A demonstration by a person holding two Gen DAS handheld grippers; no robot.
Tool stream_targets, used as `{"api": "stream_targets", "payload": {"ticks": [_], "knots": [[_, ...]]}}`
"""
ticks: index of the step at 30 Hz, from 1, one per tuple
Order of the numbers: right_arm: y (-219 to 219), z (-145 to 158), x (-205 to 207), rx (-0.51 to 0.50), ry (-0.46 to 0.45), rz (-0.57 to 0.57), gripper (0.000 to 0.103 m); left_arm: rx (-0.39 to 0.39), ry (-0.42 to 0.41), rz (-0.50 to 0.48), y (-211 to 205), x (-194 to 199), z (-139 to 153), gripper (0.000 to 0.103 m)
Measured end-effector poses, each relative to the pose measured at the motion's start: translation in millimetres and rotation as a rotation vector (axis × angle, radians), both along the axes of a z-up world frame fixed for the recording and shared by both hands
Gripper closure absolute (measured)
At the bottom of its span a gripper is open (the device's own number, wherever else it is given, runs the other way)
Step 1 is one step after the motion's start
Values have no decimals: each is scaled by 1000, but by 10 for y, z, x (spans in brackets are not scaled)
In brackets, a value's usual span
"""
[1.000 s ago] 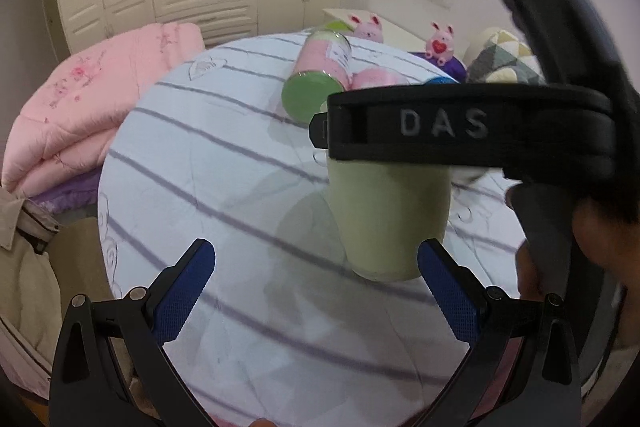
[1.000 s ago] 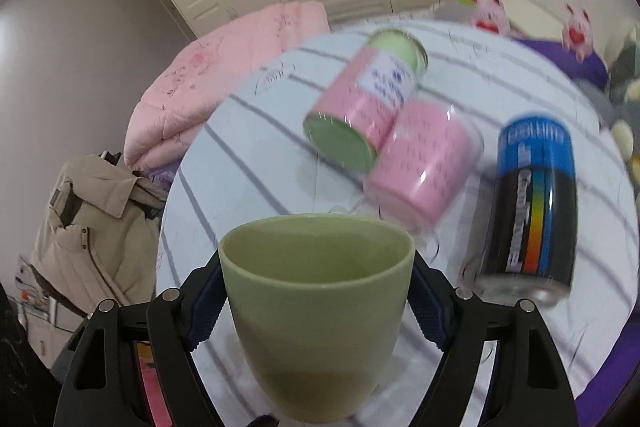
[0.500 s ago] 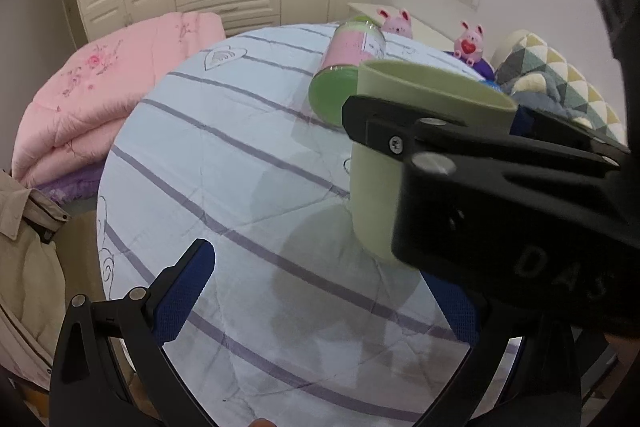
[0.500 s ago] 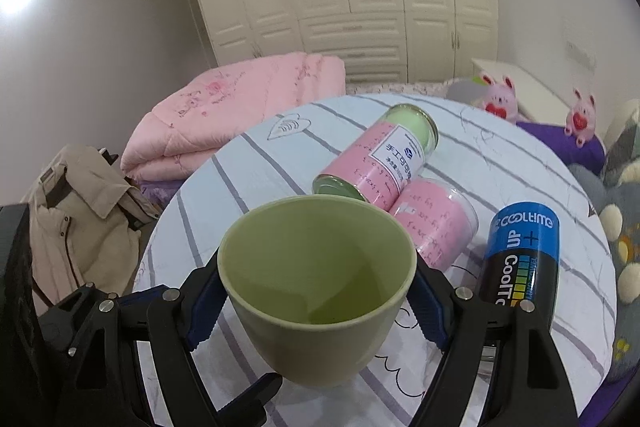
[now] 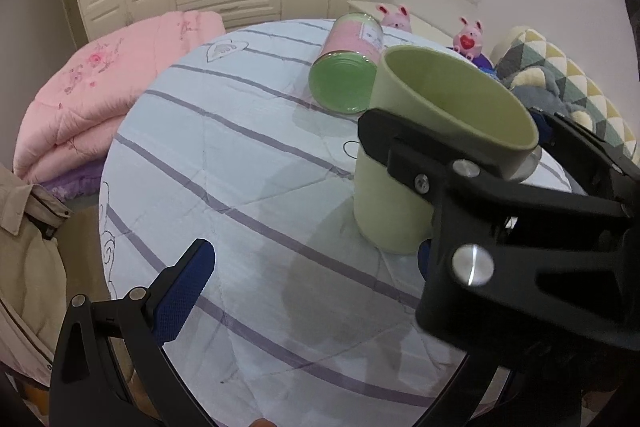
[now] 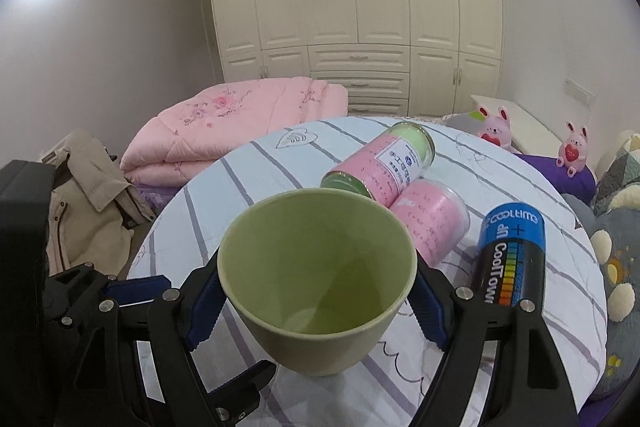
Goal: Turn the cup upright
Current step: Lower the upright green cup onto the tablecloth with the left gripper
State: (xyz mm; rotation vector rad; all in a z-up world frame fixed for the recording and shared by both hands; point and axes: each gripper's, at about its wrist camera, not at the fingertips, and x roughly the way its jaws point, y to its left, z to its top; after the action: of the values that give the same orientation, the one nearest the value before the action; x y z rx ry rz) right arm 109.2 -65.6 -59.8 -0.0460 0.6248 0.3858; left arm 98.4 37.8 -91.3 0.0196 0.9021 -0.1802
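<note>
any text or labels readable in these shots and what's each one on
"COOLTIME": blue top band of the black-and-blue can, lying on the table.
"CoolTow", cut off by the right tongs: the same can's side.
White label on the pink can: too small to read.
Green cup: no text.

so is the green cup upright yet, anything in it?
Upright and empty: the green cup has its mouth up with a bare inside, clamped in the right claw. Whether its base touches the table cannot be told.

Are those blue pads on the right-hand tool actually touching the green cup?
Touching. In the right wrist view, the right gripper has a blue pad pressed against each side of the green cup, no gap showing.
</note>
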Motion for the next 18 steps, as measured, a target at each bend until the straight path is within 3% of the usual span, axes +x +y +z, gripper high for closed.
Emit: {"api": "stream_targets", "payload": {"ticks": [18], "knots": [[-107, 76, -202, 33, -9, 18, 20, 29, -42, 4, -109, -199, 147, 0]]}}
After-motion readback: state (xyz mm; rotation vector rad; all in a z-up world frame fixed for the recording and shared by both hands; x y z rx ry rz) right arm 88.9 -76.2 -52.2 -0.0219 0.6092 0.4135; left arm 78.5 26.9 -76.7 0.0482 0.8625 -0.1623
